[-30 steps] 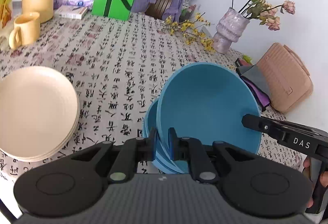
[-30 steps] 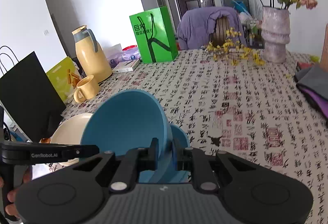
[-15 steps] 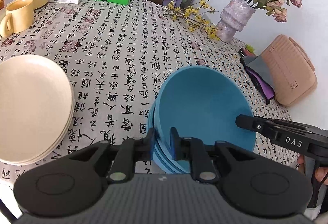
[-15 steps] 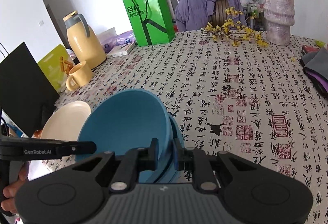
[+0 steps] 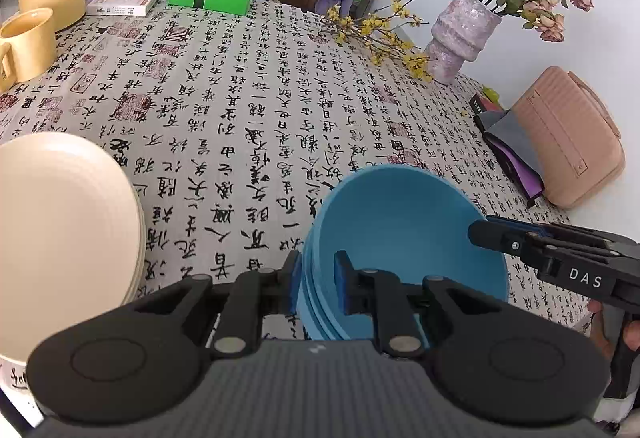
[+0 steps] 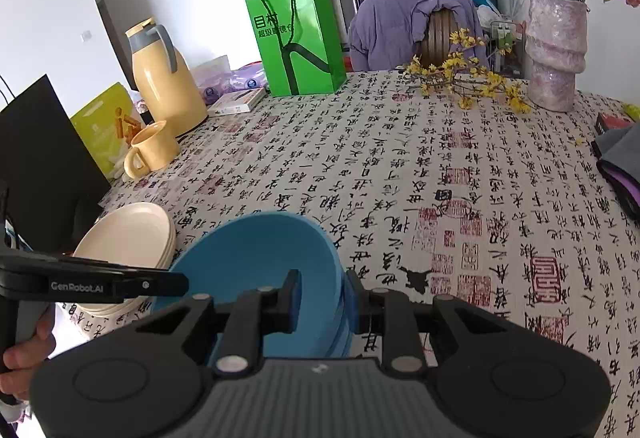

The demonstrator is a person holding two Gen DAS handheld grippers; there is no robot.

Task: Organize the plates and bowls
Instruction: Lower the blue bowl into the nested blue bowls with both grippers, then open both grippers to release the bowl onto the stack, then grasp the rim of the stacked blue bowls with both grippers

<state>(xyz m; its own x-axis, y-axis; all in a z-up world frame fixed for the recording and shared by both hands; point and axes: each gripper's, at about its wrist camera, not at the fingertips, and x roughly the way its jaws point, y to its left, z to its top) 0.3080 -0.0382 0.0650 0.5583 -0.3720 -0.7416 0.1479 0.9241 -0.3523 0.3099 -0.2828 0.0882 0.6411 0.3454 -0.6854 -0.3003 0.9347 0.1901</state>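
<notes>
A stack of blue bowls sits on the calligraphy tablecloth near the front edge; it also shows in the right wrist view. My left gripper straddles the stack's near-left rim, jaws a little apart around it. My right gripper straddles the opposite rim the same way; its fingers also show in the left wrist view. A stack of cream plates lies to the left of the bowls, also in the right wrist view.
A yellow mug, a yellow thermos and a black bag stand at the left. A green bag stands at the back, a vase with flowers and a pink bag at the right.
The top blue bowl has come down from a tilt and nested level in the stack. Both grippers' jaws have widened slightly around the rims.
</notes>
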